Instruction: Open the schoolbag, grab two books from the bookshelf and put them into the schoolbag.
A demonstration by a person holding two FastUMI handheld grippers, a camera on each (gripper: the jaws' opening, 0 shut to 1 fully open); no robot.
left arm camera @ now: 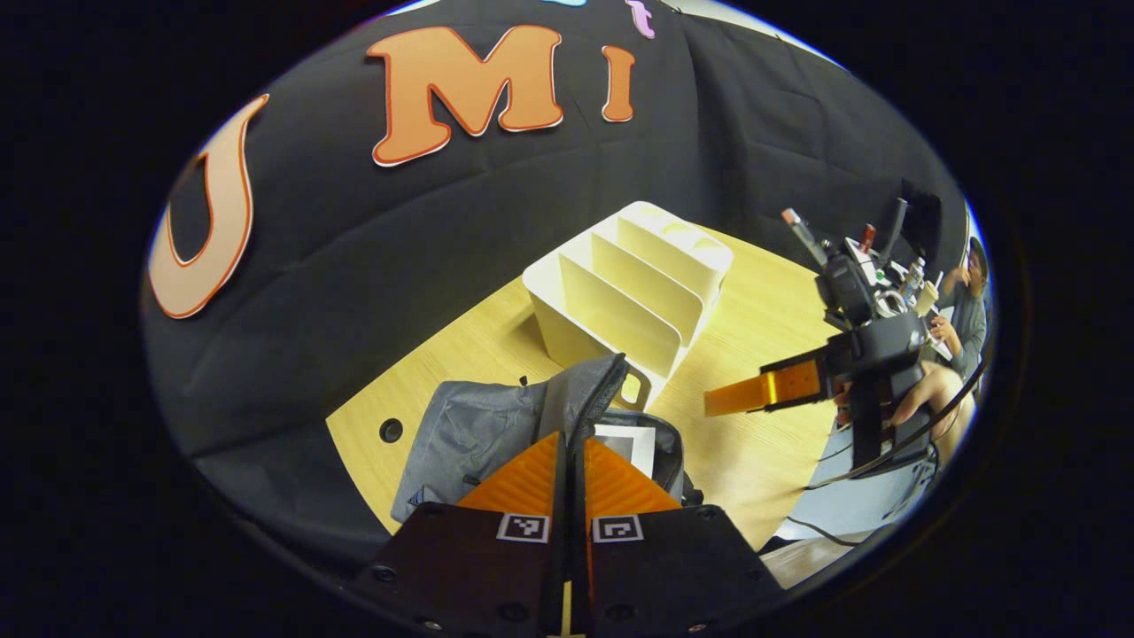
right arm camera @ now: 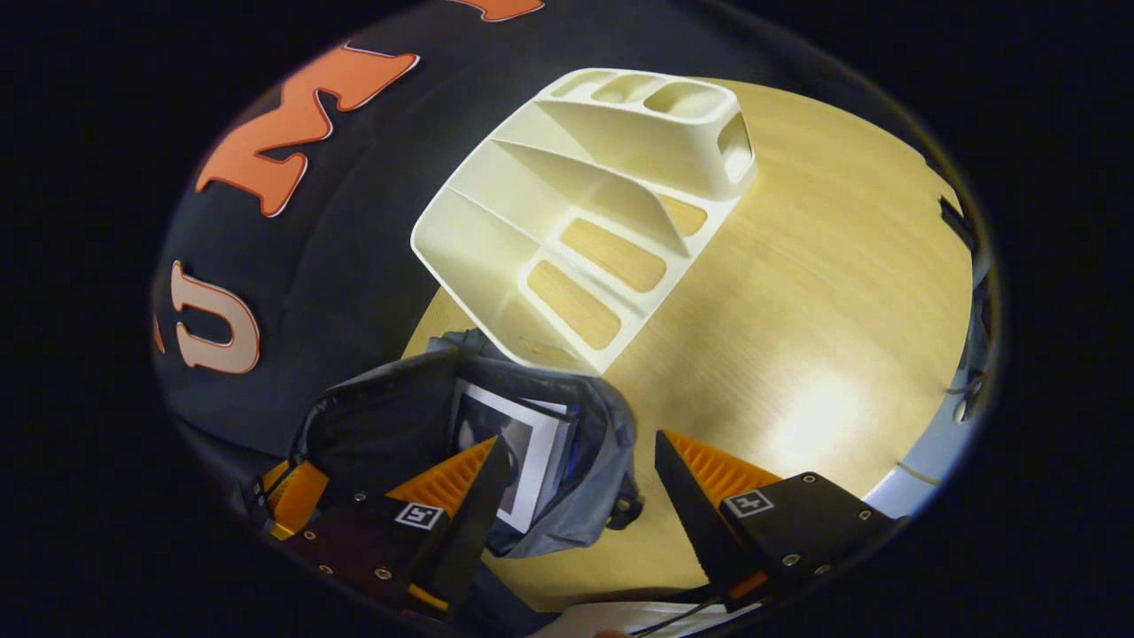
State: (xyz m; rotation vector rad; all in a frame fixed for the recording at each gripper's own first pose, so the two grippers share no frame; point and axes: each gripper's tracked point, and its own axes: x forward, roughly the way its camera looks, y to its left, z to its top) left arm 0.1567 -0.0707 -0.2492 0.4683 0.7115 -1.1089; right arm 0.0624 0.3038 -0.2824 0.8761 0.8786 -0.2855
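Left hand-held gripper (left arm camera: 567, 461): fingers pressed together on the schoolbag's (left arm camera: 478, 425) raised flap edge, pinching it and holding the mouth open. Right hand-held gripper (right arm camera: 576, 478): jaws spread wide, nothing between them, poised above the open bag; in the left gripper view it sits off to the side over the counter (left arm camera: 762, 319), a hand wrapped round its grip.

Progress, as judged: bag is open, a book (right arm camera: 523, 452) with a white-bordered cover sits inside, a second seems stacked beside it. Bookshelf (right arm camera: 576, 221) just behind the bag, slots all bare. Little appears left beyond letting go.

Around: a person seated at the far counter edge. Nothing blocks the bag's mouth.
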